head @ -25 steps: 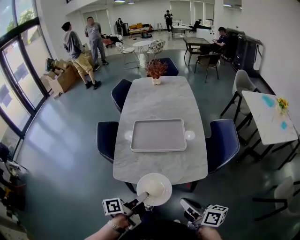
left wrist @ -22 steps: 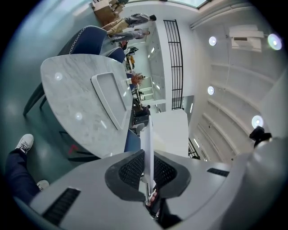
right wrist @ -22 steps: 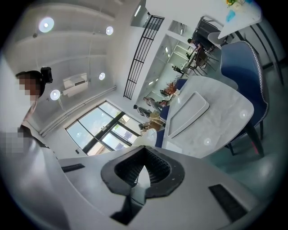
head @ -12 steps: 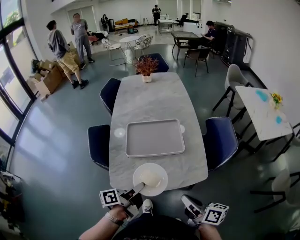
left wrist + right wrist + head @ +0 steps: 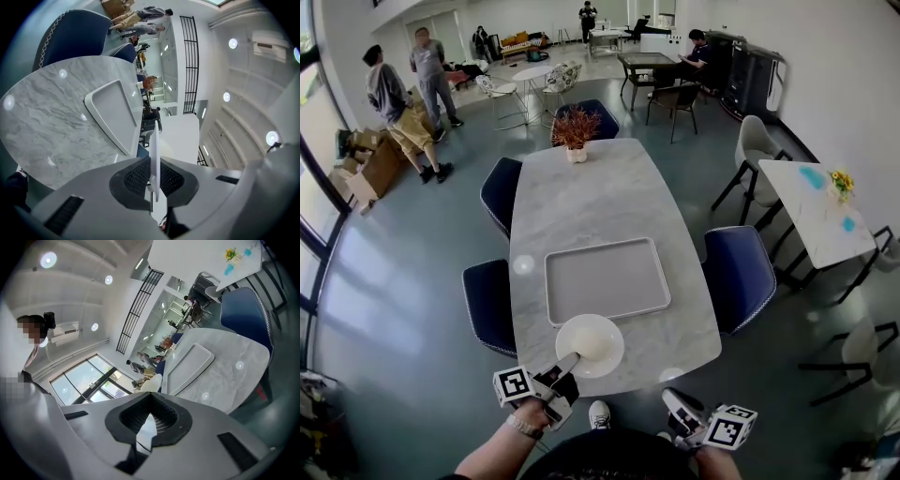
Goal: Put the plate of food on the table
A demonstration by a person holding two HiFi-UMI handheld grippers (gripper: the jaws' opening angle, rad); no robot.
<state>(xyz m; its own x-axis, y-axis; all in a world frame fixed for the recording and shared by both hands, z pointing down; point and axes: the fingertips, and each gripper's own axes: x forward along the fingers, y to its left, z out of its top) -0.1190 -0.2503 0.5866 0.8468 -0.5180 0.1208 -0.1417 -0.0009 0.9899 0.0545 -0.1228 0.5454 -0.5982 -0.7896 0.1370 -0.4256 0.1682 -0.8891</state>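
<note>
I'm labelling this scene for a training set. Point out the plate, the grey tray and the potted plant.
plate (image 5: 616,339), head view, its bare right rim.
grey tray (image 5: 607,281), head view, middle of its floor.
potted plant (image 5: 576,129), head view, its reddish foliage.

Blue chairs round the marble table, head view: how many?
4. Far-end chair behind the plant, upper-left chair, lower-left chair, right-side chair. Another at the near end may be out of sight.

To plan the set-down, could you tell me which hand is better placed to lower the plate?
Left: the left gripper clamps the plate rim above the table edge; the right gripper is empty.
</note>
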